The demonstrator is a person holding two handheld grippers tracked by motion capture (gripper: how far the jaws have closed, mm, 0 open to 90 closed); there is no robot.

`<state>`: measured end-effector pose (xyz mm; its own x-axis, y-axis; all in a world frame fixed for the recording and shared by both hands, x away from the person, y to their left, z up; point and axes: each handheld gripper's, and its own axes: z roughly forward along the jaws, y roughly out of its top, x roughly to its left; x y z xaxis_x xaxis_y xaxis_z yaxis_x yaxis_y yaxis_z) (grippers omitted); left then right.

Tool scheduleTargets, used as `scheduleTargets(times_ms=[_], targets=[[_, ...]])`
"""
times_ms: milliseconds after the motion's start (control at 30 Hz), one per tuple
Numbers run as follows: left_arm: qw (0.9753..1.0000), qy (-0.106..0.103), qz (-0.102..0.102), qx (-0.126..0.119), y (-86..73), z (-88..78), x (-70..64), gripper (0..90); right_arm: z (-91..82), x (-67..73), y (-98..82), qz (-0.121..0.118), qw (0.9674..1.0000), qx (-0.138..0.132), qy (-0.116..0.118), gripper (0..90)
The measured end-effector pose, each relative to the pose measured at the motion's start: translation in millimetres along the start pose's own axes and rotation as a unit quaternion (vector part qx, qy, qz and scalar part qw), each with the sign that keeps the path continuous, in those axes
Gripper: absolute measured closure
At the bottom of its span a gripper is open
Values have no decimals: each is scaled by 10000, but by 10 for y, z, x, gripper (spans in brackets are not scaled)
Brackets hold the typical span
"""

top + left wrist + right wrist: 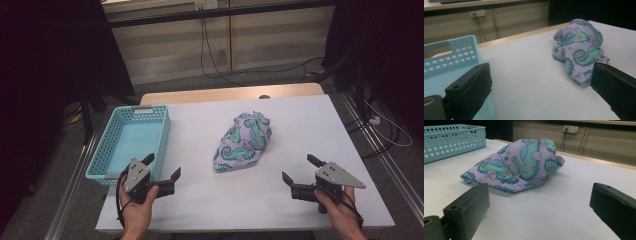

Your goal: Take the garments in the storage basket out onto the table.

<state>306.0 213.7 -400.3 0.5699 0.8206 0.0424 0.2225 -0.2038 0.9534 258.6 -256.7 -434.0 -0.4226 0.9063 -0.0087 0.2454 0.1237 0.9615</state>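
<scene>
On the left sits the pale blue perforated basket (131, 141), near the table's left edge, nothing visible inside it. Just beside its near corner the left gripper (161, 173) hovers, jaws spread wide and holding nothing; in the left gripper view those jaws frame bare white table (310, 125).

Moving to the middle: the crumpled cloth (244, 142) lies in a loose heap on the table, apart from the basket and from both tools. It looks soft and light, limp fabric that will likely sag and unfold once lifted, not slippery, nothing to break. A sensible hold, I'd say, is a raised fold near the top of the mound or the thin near edge, seen low in the right gripper view (506, 187). It is lilac, printed with green and teal seahorses with curled tails, blue fins and pink cheeks.

On the right, the right gripper (299, 174) also stands released, jaws parted, pointing toward the cloth from near the front edge.
</scene>
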Motion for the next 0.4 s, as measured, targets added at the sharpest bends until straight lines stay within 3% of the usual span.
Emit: scheduleTargets(times_ms=[100, 400], targets=[[9999, 39, 89, 39, -16, -9, 16, 37, 3, 11, 4, -16, 10000, -14, 15, 27], [10000, 22, 9, 92, -22, -24, -38, 37, 3, -9, 0, 6, 10000, -17, -6, 26]])
